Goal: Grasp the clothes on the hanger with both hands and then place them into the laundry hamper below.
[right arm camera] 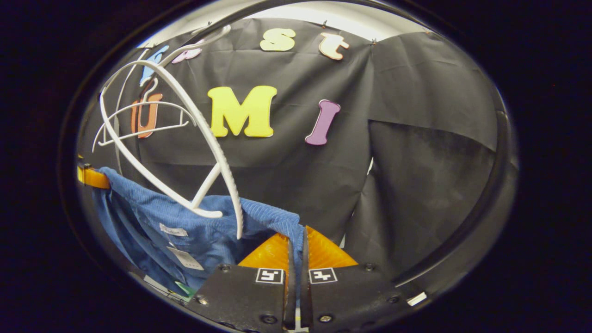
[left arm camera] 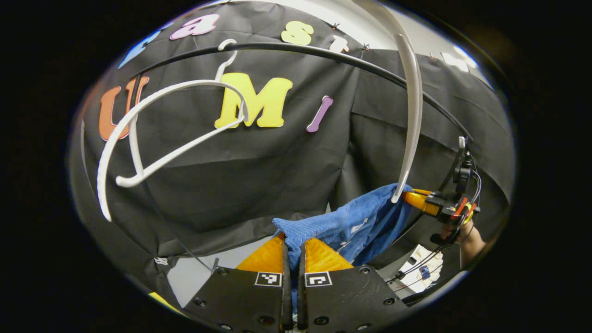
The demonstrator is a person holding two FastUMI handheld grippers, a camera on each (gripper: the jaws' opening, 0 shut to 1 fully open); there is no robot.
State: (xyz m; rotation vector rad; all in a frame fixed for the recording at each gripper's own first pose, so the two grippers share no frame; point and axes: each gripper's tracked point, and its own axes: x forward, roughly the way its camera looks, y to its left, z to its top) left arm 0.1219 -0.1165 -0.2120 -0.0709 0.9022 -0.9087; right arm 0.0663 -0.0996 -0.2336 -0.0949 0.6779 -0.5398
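A blue garment (left arm camera: 344, 226) stretches across the lower middle of the left gripper view and the lower left of the right gripper view (right arm camera: 185, 226), below white hangers (left arm camera: 152, 134) on a black rail (left arm camera: 323, 53). The left gripper (left arm camera: 293, 252) and right gripper (right arm camera: 296, 249) each have their fingers clenched on one of its edges.

My left hand-held gripper (left arm camera: 293, 259) and right hand-held gripper (right arm camera: 296, 259) at opposite ends of the garment (left arm camera: 342, 226), hanger (right arm camera: 185, 152) above it, rail (left arm camera: 323, 53) overhead

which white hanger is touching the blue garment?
The nearer hanger: its lower end lies against the blue garment stretched between both grippers. The farther hanger, hooked on the black rail, hangs bare above the cloth.
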